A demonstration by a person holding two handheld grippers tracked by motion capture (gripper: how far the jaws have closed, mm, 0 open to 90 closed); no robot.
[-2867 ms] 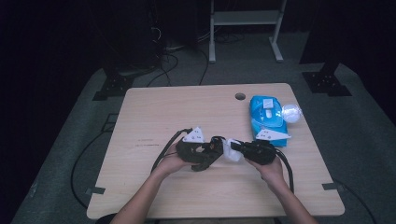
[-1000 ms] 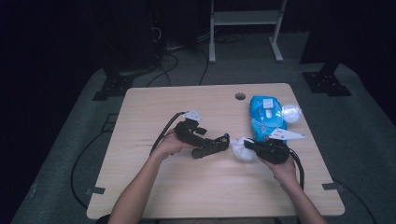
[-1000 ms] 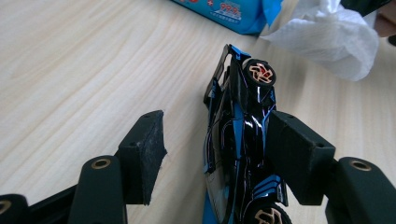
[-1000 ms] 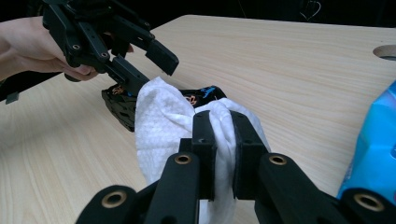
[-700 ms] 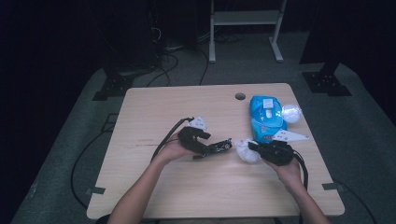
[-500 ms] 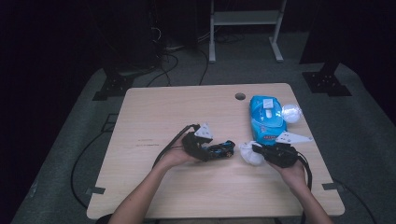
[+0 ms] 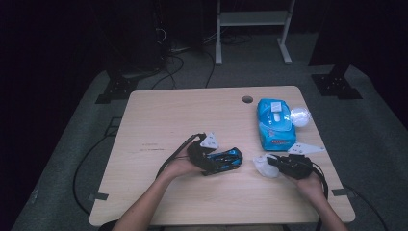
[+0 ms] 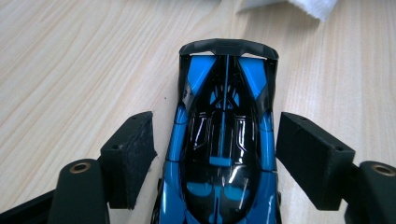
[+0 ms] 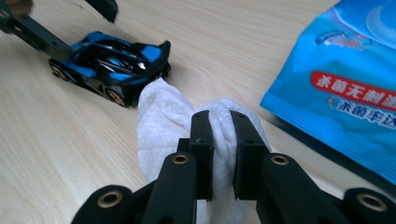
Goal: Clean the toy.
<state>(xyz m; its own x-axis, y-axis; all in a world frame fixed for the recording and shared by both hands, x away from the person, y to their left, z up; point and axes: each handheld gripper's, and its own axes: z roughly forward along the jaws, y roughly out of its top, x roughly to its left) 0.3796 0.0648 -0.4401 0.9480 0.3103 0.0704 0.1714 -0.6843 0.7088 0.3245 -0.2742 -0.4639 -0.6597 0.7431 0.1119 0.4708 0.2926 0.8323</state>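
Blue and black, a toy car [image 7: 222, 160] was seen standing on its wheels on the wooden table [image 7: 159, 115], near the front edge and left of the middle. The left gripper [image 7: 226, 161] was held around it, jaws having just been opening; in the left gripper view the pads [image 8: 133, 151] were set clear of the car's sides, one on each flank, with small gaps showing. A white wipe [image 9: 163, 119] was pinched tightly between the jaws of the right gripper [image 9: 223, 140], just beside the car's rear. A blue pack of wipes [image 7: 275, 124] was laid at the table's right side, with a clear ball [image 7: 300, 116] touching it.
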